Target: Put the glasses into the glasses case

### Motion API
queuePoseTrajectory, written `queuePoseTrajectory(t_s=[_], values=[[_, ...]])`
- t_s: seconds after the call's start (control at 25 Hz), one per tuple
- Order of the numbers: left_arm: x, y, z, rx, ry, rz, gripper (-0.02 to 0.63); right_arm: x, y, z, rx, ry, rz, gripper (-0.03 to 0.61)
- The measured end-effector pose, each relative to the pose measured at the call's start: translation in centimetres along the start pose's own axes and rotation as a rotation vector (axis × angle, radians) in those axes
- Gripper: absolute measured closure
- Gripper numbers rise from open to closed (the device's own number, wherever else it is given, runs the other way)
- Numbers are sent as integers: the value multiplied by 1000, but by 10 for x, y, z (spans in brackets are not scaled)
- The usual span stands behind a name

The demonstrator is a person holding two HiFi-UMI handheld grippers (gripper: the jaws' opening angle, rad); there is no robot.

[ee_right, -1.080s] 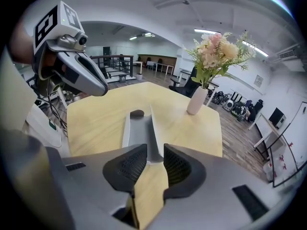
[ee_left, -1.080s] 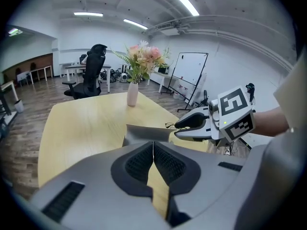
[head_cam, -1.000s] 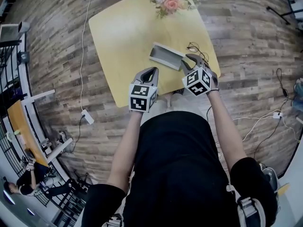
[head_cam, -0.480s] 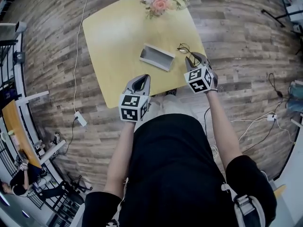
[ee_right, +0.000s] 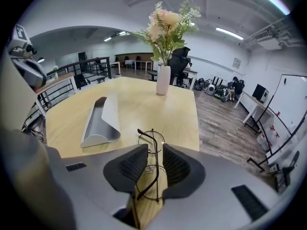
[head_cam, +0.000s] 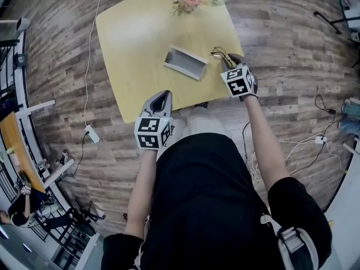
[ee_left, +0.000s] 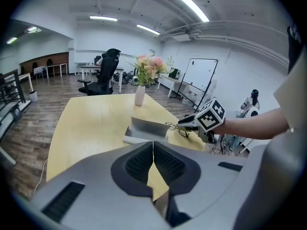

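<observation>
Currently the table (head_cam: 140, 32) carries the open, empty glasses case (head_cam: 185, 63), with the glasses (ee_right: 151, 139) lying just beside it. My left gripper (ee_left: 153, 143) is clenched on nothing. My right gripper (ee_right: 155, 153) straddles the glasses, its jaws just closing but not yet gripping, so pickup and insertion remain.

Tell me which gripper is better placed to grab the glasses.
Right. The right gripper straddles the glasses, jaws just closing; the left gripper is shut and far from them.
</observation>
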State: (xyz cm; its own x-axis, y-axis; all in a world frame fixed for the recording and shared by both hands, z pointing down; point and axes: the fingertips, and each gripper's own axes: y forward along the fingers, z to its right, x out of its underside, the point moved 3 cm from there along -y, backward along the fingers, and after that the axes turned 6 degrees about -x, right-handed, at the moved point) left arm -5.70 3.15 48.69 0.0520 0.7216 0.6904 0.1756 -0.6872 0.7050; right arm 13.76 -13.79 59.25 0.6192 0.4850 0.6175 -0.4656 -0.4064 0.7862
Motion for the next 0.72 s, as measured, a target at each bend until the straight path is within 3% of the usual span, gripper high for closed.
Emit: queuePoseTrajectory(t_s=[0.72], values=[[1, -6, -11, -31, -22, 14, 589, 12, 14, 0, -41, 57, -43, 554]])
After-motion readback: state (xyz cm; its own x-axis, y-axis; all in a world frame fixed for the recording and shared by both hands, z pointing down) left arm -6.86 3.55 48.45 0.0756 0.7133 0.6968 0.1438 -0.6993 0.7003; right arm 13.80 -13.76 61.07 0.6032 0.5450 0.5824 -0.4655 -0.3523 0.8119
